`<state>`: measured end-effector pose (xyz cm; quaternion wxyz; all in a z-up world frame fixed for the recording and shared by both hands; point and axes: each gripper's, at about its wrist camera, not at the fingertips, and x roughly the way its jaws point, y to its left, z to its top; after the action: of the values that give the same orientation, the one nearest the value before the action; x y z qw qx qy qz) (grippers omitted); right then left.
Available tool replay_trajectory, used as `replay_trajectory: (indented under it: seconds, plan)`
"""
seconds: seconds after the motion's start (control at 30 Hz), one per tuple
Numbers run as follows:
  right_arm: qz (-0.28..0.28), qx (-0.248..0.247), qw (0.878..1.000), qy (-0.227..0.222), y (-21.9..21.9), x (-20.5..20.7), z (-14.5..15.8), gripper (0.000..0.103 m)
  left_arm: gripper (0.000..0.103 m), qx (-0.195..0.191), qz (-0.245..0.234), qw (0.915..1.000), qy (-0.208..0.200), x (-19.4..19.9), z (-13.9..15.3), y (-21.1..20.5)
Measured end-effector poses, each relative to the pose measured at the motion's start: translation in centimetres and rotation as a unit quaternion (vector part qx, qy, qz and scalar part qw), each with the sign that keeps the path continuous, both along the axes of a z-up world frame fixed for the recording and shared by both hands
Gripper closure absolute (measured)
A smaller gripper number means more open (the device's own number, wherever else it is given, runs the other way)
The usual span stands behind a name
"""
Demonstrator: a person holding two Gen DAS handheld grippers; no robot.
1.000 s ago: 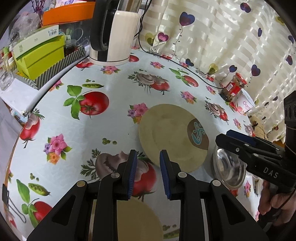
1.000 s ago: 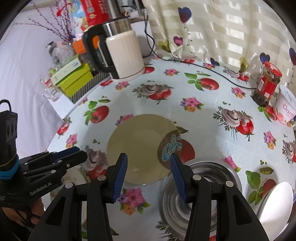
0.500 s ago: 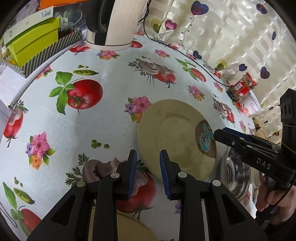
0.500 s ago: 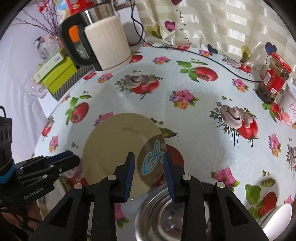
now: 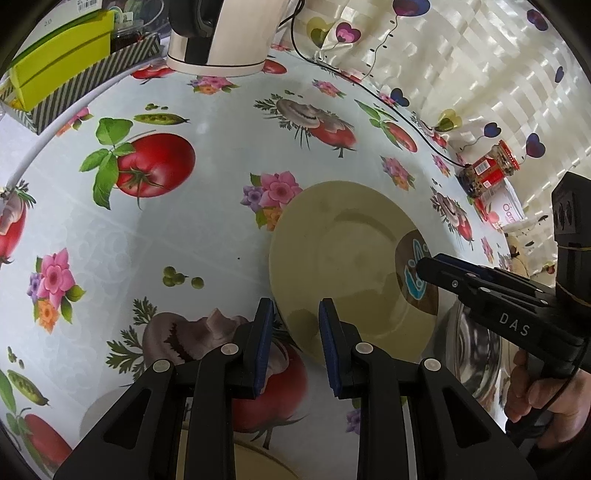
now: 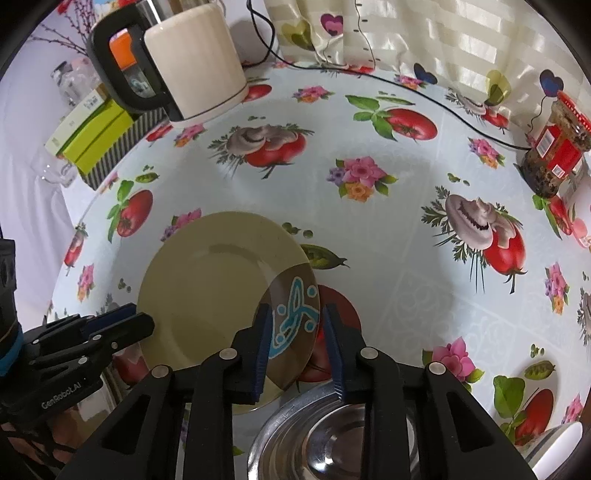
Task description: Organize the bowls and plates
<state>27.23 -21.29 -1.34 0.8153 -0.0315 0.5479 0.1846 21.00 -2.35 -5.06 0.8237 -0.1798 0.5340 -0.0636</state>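
A round table (image 6: 388, 122) under an oilcloth printed with tomatoes, mushrooms and flowers stands against a cream curtain (image 6: 406, 33) dotted with hearts. Far to the left of both grippers, at the table's edge, sits a striped box (image 5: 92, 74) holding green cartons, and beside it a cream electric kettle (image 6: 192, 62) with a black handle.

The left gripper (image 5: 295, 321) points steeply down over the near-left rim of a beige plate (image 5: 343, 266) that lies flat on the cloth. Its blue-padded jaws stand partly apart, with the rim under the gap and no pad visibly touching it. Below this gripper, at the picture's bottom edge, a second beige plate (image 5: 251, 461) shows in part.

The right gripper (image 6: 295, 332) straddles the plate's opposite rim, over its brown patch with a blue motif (image 6: 291, 314). Its jaws have just been closing, yet a gap shows on each side of the rim, so nothing is clamped. A hand (image 5: 546, 402) grips its handle. Just beneath it sits a steel bowl (image 6: 325, 443), touching or close against the plate; further right a white dish (image 6: 554, 443) shows in part. Far right, by the curtain, stands a red-lidded jar (image 6: 554, 147).
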Motion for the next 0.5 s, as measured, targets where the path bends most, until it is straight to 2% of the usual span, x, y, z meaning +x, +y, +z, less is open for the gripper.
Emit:
replay_trajectory:
  seconds: [0.27, 0.5]
  plan:
    - [-0.002, -0.002, 1.0, 0.005, 0.03, 0.24, -0.54, 0.081, 0.077, 0.003, -0.001, 1.0, 0.0, 0.21, -0.19, -0.22]
    - [-0.006, 0.003, 1.0, 0.004, -0.09, 0.22, -0.55, 0.081, 0.077, 0.01, -0.002, 0.9999, -0.008, 0.08, 0.16, -0.48]
